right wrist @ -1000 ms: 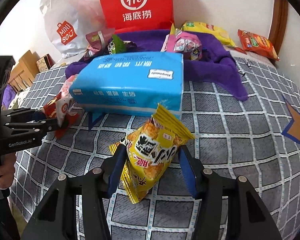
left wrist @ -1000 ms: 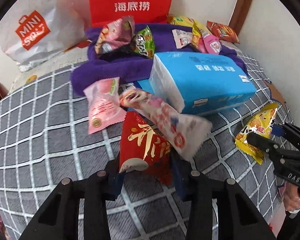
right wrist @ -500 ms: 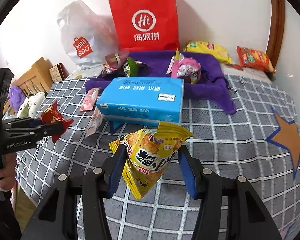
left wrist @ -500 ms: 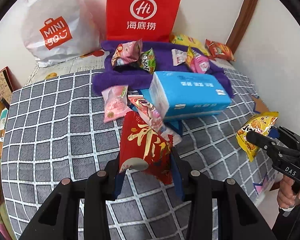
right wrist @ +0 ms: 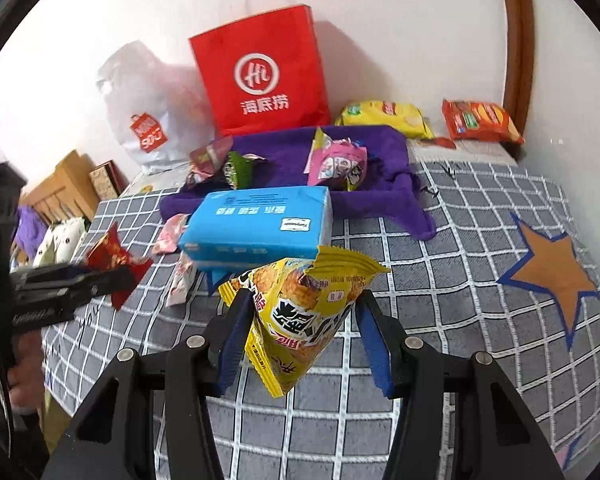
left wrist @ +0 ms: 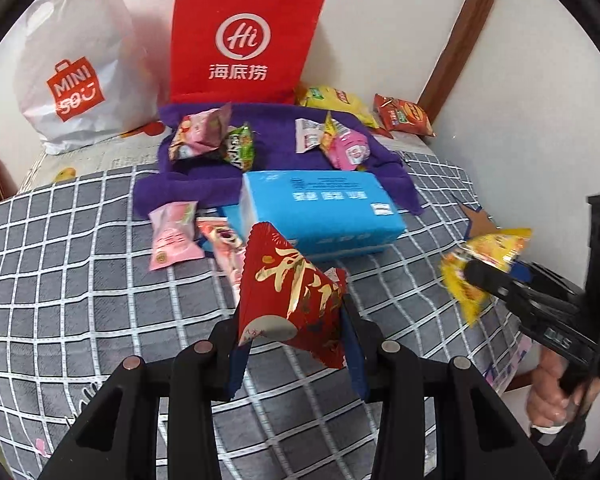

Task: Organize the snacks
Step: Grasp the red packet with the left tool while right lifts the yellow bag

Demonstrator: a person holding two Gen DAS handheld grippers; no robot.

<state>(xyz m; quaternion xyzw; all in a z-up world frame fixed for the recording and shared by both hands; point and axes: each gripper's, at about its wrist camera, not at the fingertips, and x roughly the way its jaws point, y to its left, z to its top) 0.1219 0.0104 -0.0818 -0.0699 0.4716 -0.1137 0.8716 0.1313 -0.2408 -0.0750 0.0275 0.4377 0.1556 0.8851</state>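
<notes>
The left tongs (left wrist: 290, 344) were clamped on a red snack packet (left wrist: 290, 300) with gold lettering, held clear above the grey checked bed cover (left wrist: 80, 280). The right tongs (right wrist: 304, 332) gripped a yellow snack packet (right wrist: 300, 312) between their blue pads, also lifted off the cover. Beyond both lay a blue tissue pack (left wrist: 320, 208), with a pink packet (left wrist: 174, 234) and another pale wrapper (left wrist: 222, 244) just beside it on the left. Behind that, a purple towel (right wrist: 284, 148) carried several more snacks, pink and green ones among them. A yellow bag (right wrist: 384, 118) and an orange bag (right wrist: 480, 120) lay near the wall, and a red paper bag (left wrist: 244, 40) and a white plastic bag (left wrist: 80, 72) stood against it.
</notes>
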